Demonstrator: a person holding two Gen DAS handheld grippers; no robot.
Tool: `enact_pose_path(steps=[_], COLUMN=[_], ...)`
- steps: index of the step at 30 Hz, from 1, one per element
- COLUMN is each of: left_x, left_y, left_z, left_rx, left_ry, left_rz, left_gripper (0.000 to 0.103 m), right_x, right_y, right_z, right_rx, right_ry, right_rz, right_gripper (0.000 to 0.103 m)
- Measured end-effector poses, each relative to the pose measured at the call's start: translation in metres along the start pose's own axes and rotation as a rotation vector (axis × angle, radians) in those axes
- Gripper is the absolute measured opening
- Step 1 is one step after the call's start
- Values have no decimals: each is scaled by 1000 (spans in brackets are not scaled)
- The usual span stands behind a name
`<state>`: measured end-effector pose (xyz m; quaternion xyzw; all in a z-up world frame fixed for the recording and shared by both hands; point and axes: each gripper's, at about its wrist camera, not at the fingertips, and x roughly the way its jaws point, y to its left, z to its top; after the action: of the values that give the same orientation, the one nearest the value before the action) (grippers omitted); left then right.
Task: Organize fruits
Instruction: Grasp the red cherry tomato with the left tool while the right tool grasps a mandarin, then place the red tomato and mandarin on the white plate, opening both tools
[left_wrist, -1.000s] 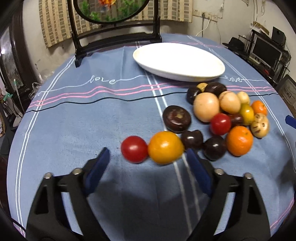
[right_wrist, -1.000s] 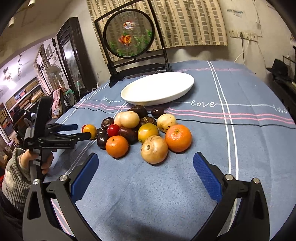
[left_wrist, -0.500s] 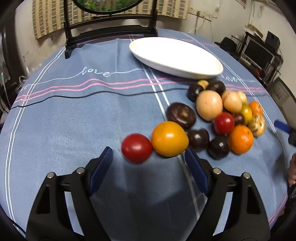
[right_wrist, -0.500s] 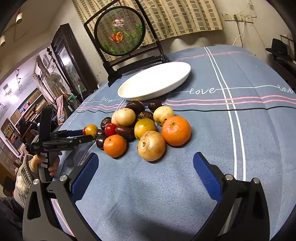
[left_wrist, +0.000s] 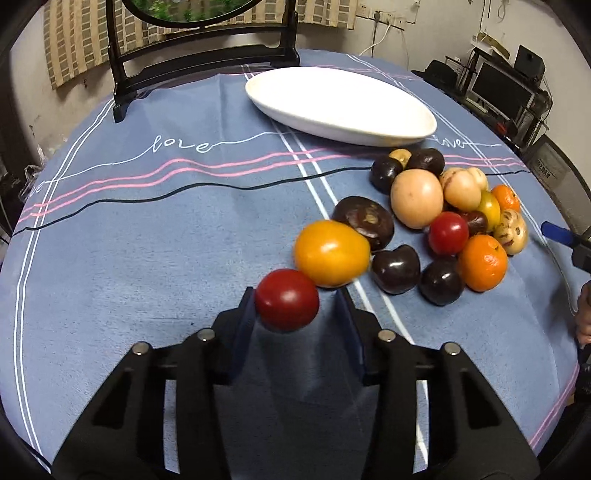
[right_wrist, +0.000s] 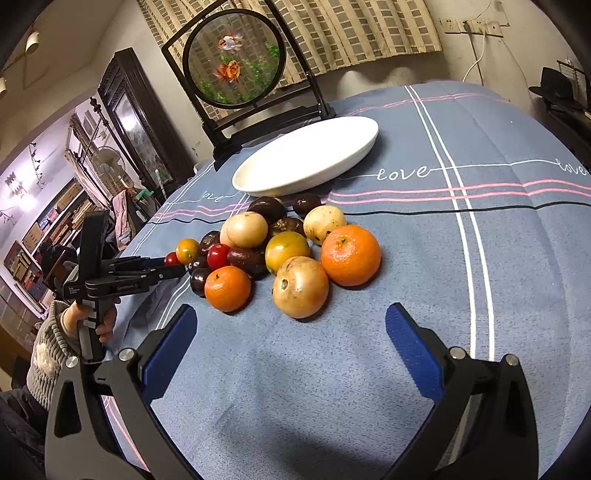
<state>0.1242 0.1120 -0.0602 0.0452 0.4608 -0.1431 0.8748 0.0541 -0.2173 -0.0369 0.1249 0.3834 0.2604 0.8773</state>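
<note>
From your left wrist, the left gripper (left_wrist: 295, 308) has narrowed since a moment ago around the red tomato (left_wrist: 287, 304); one pad touches, the other shows a gap, so whether it grips you cannot tell. The tomato, glossy and round, touches the yellow tomato (left_wrist: 331, 253). From your right wrist, the right gripper (right_wrist: 291, 345) hangs wide open and empty before the fruit pile (right_wrist: 280, 247); the white dish (right_wrist: 306, 162) holds nothing.

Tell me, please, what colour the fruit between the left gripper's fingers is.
Red: the tomato, clearest in the left wrist view.
</note>
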Motion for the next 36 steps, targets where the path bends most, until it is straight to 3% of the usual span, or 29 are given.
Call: enact_pose_path(steps=[5,7,9,15,19,26,29,32,36], left_x=[-1,-4,-9,-28,-32,-30,-30,-31,-37], left_y=[-4,-5,-2,-5,-4,-4,-6,-9,-10], left_z=[-2,-5,-8,-22,-26,-26,-26,-25,-24], left_rx=[8,-6,-40,-92,-112,-122,-106,-96,-97], left_ry=[-15,-27,-37,-95,-112,-103,-105,-112,-123], left_rz=[43,63,40,-31,-51,-78,-83,-80,-69], left_gripper=[43,33,33,33,33,33,33,33,33], right_x=[3,5,8,20,33,58,60,58,55], right_y=[-2,-2,0,1,-17,-60,-53,-57,-57], right_z=[0,2,7,32,42,48,48,48,45], right_rx=[12,9,-25,-137,-68,163,119,128,120], right_ry=[17,31,46,62,82,141,143,141,129], right_rz=[-8,-14,-28,-98,-58,29,9,10,9], right_gripper=[102,101,85,77,67,66,63,46,45])
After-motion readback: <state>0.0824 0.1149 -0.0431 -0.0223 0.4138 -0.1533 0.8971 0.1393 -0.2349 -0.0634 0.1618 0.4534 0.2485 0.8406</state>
